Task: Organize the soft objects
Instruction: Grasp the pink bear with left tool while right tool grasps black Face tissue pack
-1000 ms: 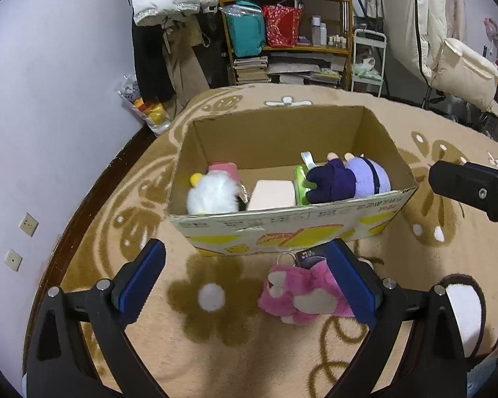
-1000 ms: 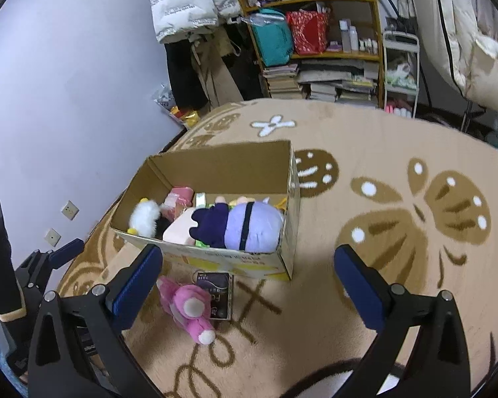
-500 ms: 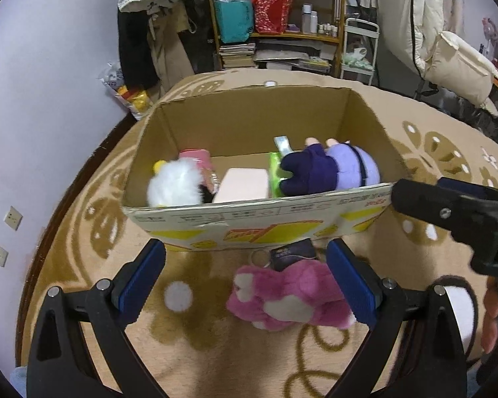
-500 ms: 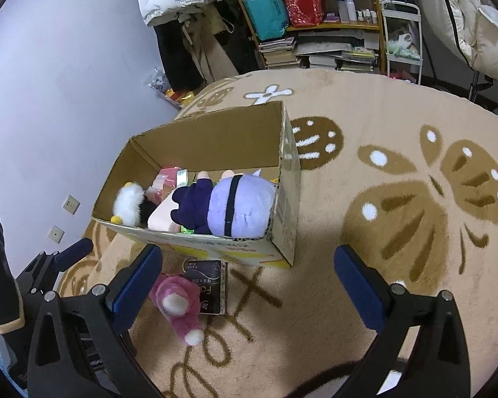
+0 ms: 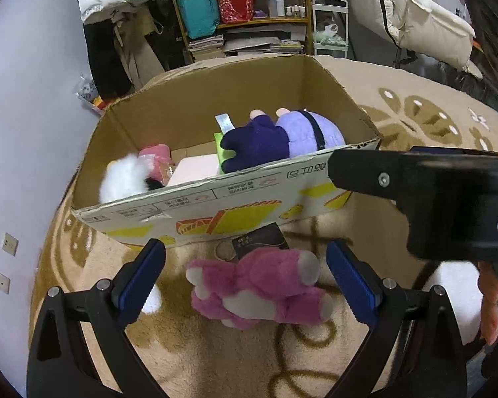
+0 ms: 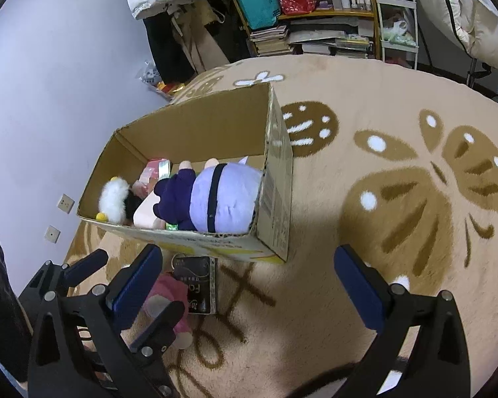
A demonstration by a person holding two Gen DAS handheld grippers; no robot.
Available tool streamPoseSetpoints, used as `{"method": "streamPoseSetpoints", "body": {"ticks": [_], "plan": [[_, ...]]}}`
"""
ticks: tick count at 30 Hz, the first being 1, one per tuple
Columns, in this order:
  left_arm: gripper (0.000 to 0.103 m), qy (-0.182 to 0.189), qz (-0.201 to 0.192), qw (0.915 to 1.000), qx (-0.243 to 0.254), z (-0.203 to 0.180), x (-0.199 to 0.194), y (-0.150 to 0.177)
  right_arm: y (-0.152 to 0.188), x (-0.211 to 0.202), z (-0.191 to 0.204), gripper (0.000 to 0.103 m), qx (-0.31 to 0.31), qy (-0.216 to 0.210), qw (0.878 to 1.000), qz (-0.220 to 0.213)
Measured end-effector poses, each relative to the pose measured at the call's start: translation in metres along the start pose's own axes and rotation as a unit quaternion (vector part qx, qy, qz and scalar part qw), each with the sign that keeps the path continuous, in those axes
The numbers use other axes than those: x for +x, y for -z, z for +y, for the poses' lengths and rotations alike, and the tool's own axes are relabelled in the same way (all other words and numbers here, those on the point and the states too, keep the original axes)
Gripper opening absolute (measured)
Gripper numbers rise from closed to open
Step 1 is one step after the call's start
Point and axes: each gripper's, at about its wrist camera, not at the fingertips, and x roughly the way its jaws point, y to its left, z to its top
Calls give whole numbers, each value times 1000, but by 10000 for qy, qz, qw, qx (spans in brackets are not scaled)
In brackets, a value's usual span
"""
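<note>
A pink plush bear lies on the rug in front of a cardboard box. My left gripper is open, its blue pads on either side of the bear without touching it. In the right wrist view the bear lies partly behind my left gripper's fingers. Inside the box rest a purple plush doll, a white fluffy toy and a pale pink block. My right gripper is open over bare rug to the right of the bear.
A black tag card with a key ring lies against the box front. Beige flower-patterned rug covers the floor. A lilac wall stands on the left. Shelves and hanging coats are behind. A hand shows at the right edge.
My left gripper has moved forward and down, so the pink bear now sits between its pads. The right gripper has come closer to the box and the left gripper.
</note>
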Motion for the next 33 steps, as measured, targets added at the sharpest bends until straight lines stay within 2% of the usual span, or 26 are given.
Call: {"method": "streamPoseSetpoints", "body": {"ticks": [2,5,8,12,13,16,24,25,33], "plan": [[97,-56,-20,10000,-30,2,1,0,1,1,0,103,-1,-22,10000,23],[96,100,22,9999,-108,7,6,1,4,4,1,103,-11,-13,10000,85],[84,236,31,9996,-160,10,10,3,5,7,2,103,0,-21,9999,156],[55,536,152,9983,-192,9,15,5,8,11,4,103,-36,-16,9997,252],[45,530,212,9982,-181,8,17,6,9,12,5,103,-61,-2,9996,283],[34,426,196,9987,-209,9,14,10,11,15,6,103,-102,13,9993,353],[28,385,43,9976,-566,36,-5,20,15,19,10,103,-110,-136,9987,482],[27,390,45,9975,-591,39,-7,21,16,20,12,98,-126,-158,9985,514],[26,528,118,9929,-1063,67,-22,28,28,42,31,88,-405,-231,9948,908]]}}
